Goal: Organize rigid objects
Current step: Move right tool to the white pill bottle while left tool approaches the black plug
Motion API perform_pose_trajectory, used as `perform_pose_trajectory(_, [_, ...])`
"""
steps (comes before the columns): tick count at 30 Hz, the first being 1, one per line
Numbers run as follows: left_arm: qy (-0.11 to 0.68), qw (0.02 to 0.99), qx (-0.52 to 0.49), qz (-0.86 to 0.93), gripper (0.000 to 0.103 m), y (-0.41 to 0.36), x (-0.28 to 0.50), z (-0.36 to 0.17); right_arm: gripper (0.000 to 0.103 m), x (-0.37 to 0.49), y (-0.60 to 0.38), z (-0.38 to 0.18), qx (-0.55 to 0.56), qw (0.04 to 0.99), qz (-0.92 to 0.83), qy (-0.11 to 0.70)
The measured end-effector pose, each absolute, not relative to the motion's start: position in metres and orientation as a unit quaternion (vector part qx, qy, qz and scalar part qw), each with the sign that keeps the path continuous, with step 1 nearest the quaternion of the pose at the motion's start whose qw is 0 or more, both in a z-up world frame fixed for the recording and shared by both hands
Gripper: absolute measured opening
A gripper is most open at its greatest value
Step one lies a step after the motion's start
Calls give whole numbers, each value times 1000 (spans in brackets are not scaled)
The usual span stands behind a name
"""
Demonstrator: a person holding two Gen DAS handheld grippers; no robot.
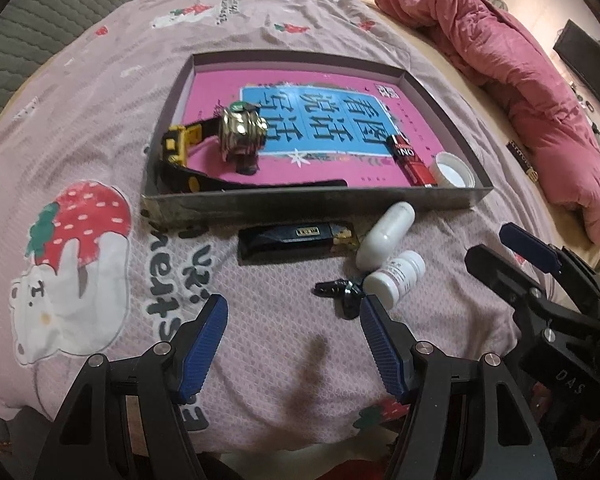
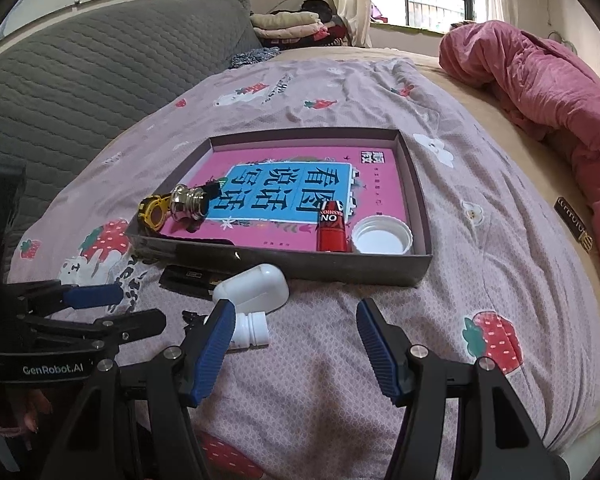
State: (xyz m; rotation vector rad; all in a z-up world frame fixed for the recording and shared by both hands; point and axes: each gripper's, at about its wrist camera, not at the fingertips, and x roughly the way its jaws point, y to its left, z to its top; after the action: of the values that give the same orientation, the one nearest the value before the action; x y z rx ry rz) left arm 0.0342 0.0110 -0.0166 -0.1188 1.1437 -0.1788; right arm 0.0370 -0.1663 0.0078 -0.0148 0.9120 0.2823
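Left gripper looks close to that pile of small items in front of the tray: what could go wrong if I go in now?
1. The small white bottle touches the black clip; the open left gripper may catch both or knock one away.
2. The capsule-shaped white bottle lies on its side on the soft blanket; a nudge could roll it.
3. The right gripper hovers open nearby, so the two tools could collide.

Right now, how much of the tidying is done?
Done: watch, metal bell, red tube and white cap are in the box. In hand: nothing; left gripper and right gripper are open. Left: black case, two white bottles, black clip.
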Motion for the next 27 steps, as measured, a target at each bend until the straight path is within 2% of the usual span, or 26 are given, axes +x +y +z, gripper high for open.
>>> perform_pose_trajectory(27, [574, 811, -27, -112, 70, 6, 37, -41, 63, 40, -141, -20, -20, 857, 197, 475])
